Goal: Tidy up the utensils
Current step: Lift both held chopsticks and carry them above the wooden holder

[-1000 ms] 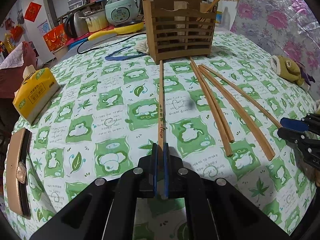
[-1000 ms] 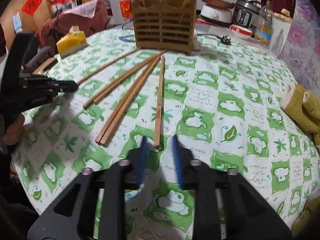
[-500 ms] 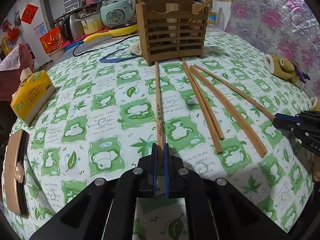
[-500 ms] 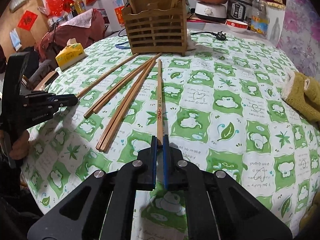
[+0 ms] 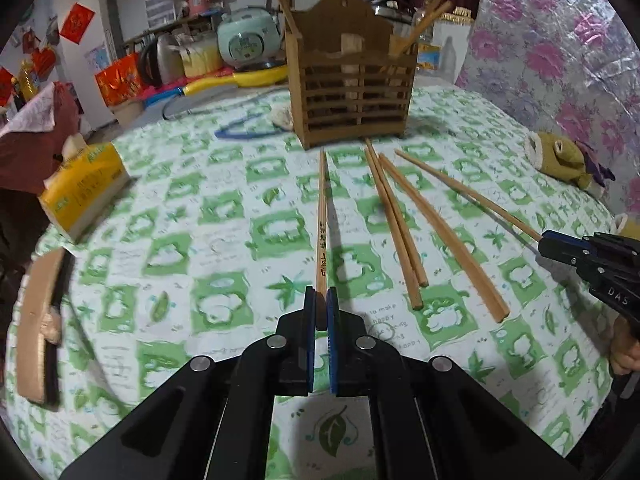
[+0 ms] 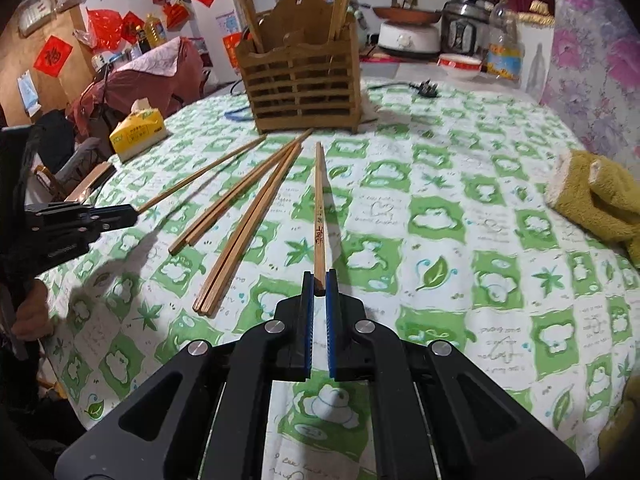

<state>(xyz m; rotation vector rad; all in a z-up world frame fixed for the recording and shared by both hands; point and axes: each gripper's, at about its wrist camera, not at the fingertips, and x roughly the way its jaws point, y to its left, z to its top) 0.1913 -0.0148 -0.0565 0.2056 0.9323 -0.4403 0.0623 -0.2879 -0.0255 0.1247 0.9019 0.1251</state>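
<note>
Left gripper (image 5: 319,304): jaws pressed together on the near end of a chopstick (image 5: 321,224), lower centre of the left view. The stick runs straight up the frame toward the holder (image 5: 352,96), its far tip just short of the holder's base. Gripping at the thick end probably leaves the thin end free to drop into a slot.

Right gripper (image 6: 319,285): likewise pinching a chopstick end (image 6: 319,208), lower centre of the right view, stick aimed at the holder (image 6: 300,80). Each gripper shows at the edge of the other's view, stick in its jaws.

Loose chopsticks (image 5: 394,224) lie on the cloth (image 5: 200,240) right of centre in the left view, fanning out from the holder; in the right view they sit left of centre (image 6: 244,216). Judged: four still to collect.

Holder already has sticks standing in its outer compartments, top centre.

Hard to tell: whether either held stick's far tip rests on the cloth or is lifted. Holder interior is screened by slats; its divisions are unclear. A person's hand (image 5: 624,352) is cut off at the right edge.
</note>
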